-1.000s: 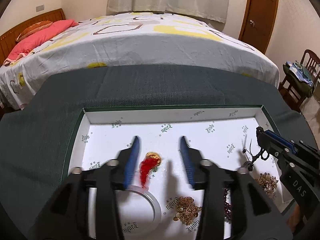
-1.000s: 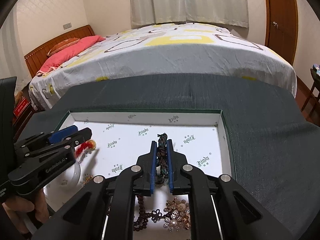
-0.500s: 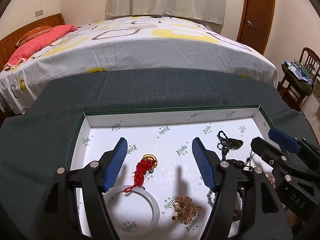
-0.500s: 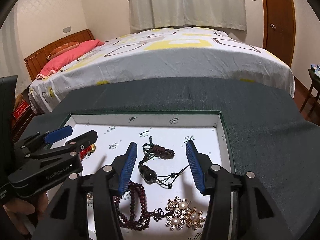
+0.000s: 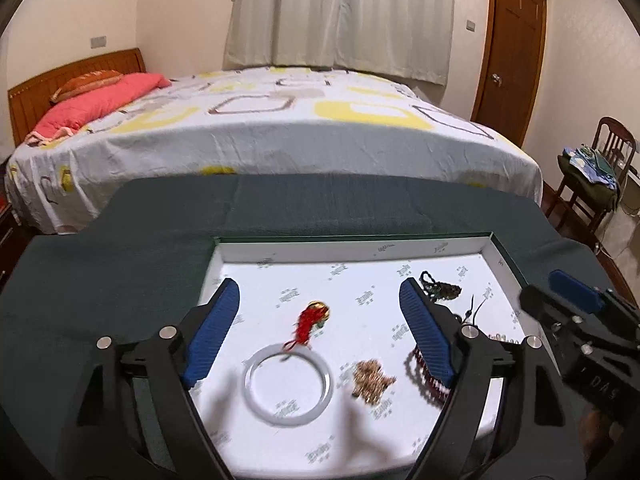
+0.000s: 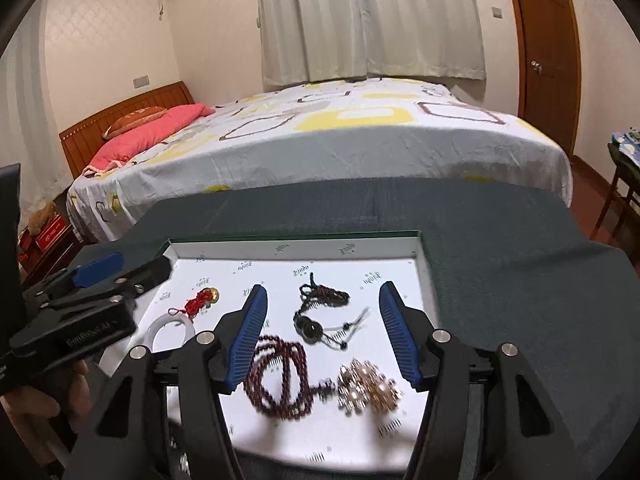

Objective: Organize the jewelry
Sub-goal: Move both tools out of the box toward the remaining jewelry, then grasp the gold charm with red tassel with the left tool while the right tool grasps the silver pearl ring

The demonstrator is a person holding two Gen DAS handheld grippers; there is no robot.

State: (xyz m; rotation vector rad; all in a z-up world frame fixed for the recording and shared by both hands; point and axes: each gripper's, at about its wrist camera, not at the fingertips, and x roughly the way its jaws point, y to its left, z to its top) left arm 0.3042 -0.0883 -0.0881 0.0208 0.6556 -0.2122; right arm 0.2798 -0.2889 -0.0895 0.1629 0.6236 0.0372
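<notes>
A white-lined tray [image 5: 360, 250] [image 6: 296, 245] with a green rim lies on the dark green cloth. In it lie a red tassel charm [image 5: 310, 320] [image 6: 200, 300], a white bangle [image 5: 287, 386] [image 6: 170, 328], a gold chain heap [image 5: 370, 380], dark red beads [image 6: 280, 376] [image 5: 424, 376], a black corded pendant [image 6: 316, 312] [image 5: 440, 290] and a pearl brooch [image 6: 368, 392]. My left gripper [image 5: 320, 336] is open and empty above the tassel and bangle. My right gripper [image 6: 322, 338] is open and empty above the pendant and beads.
The green cloth [image 5: 120, 272] covers the table around the tray. A bed [image 5: 260, 128] stands beyond the table's far edge. A chair [image 5: 600, 176] with clothes and a wooden door [image 5: 508, 52] are at the right.
The left gripper opened and let the red tassel charm go in the tray. The right gripper opened and dropped the black corded pendant. Both grippers pulled back and up.
</notes>
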